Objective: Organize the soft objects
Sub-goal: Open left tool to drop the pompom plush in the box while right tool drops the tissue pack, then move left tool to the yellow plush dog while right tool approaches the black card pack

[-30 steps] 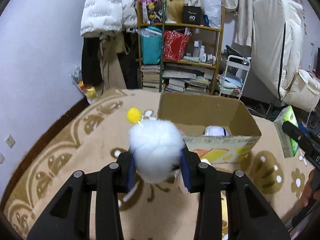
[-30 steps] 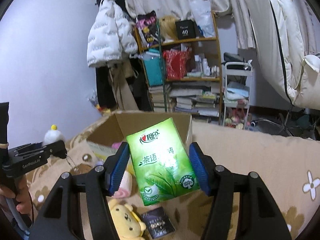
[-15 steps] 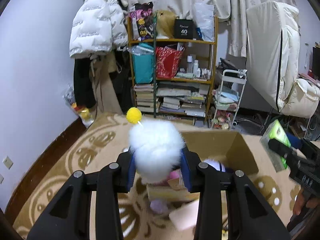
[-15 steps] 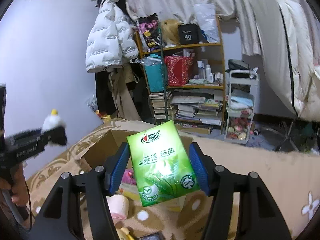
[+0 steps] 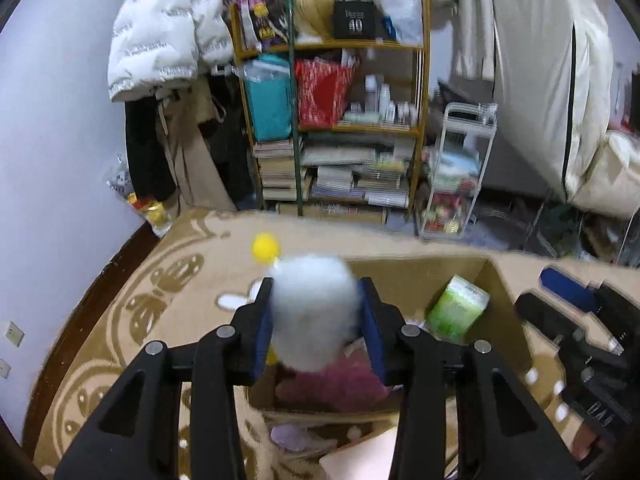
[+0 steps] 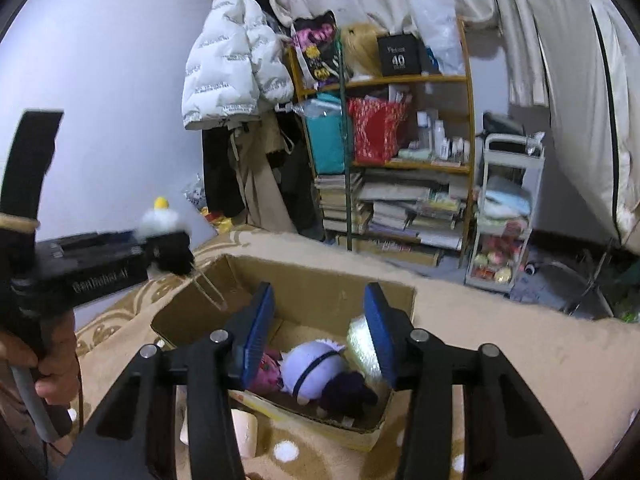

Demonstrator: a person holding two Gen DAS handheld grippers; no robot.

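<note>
Hovering over the cardboard box [image 5: 504,292], the left gripper [image 5: 316,320] clamps a white fluffy toy [image 5: 314,312]; right gripper [image 6: 318,330] empty, jaws closing; release the toy low, centred inside.

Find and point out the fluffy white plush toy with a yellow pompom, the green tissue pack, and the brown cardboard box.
Fluffy white plush toy [image 5: 314,316], left wrist view, its furry body.
Green tissue pack [image 5: 458,312], left wrist view, its front face.
Brown cardboard box [image 6: 320,292], right wrist view, its inner back wall.

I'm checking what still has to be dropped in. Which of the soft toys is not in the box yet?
The white fluffy toy with the yellow pompom, clamped in the left gripper above the cardboard box. The lilac plush and pink plush already lie inside.
</note>
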